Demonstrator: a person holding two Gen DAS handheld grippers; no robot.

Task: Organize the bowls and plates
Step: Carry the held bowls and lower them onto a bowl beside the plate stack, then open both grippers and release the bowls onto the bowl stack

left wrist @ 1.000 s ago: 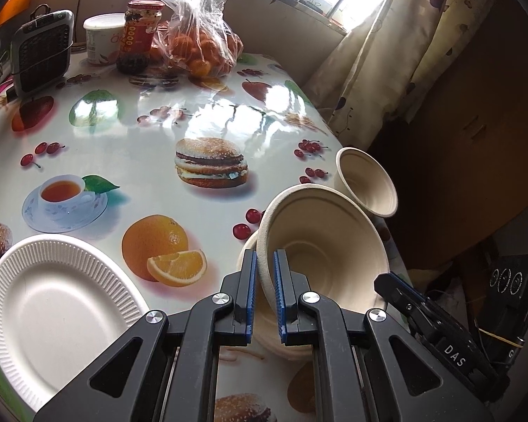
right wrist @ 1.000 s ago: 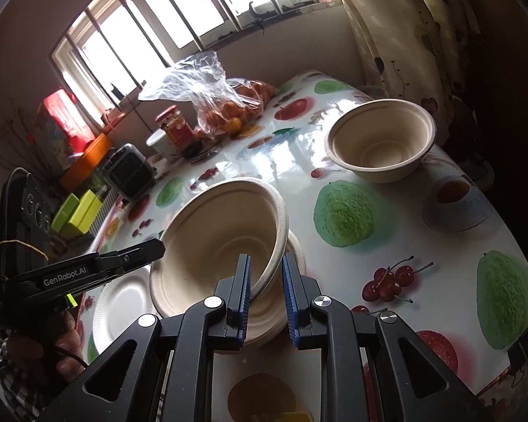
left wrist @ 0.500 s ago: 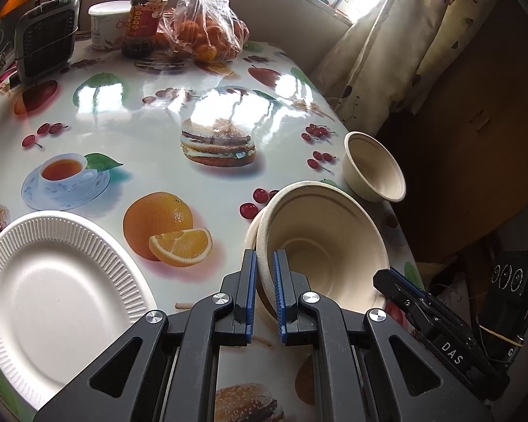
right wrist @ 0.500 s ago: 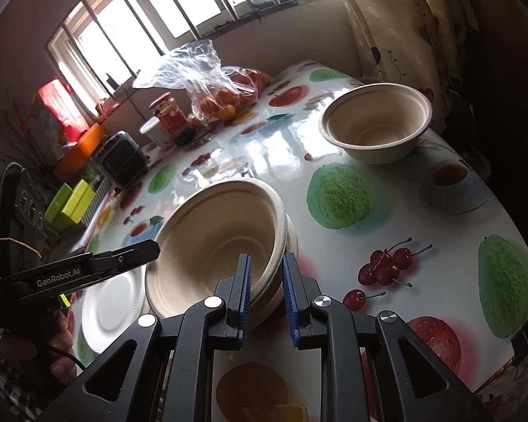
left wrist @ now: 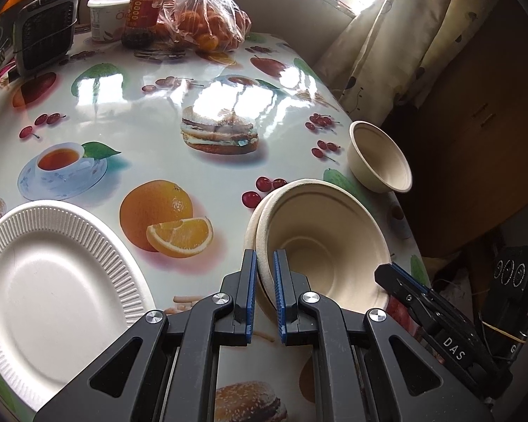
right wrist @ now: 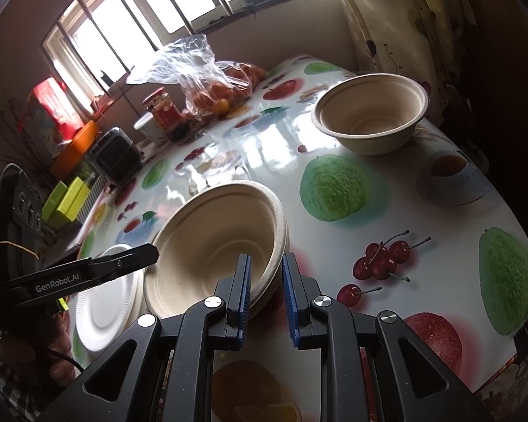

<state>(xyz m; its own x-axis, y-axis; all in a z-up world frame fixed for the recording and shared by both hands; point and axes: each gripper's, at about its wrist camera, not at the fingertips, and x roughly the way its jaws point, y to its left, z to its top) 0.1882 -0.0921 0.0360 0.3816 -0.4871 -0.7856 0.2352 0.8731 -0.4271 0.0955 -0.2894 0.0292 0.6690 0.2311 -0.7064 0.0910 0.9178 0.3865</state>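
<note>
The nested bowls (left wrist: 320,242) sit near the table's (left wrist: 200,172) curtain-side edge, open cloth behind them. The left gripper (left wrist: 264,274) pinches 1 rim, the right gripper (right wrist: 265,274) the opposite rim; both angle downward. A single bowl (right wrist: 369,112) stands apart, a white plate (left wrist: 49,288) beside.

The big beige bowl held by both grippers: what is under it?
A second beige bowl sits nested under the big beige bowl; only its rim shows. Whether more bowls lie below, or what part of the tablecloth they cover, is hidden.
</note>
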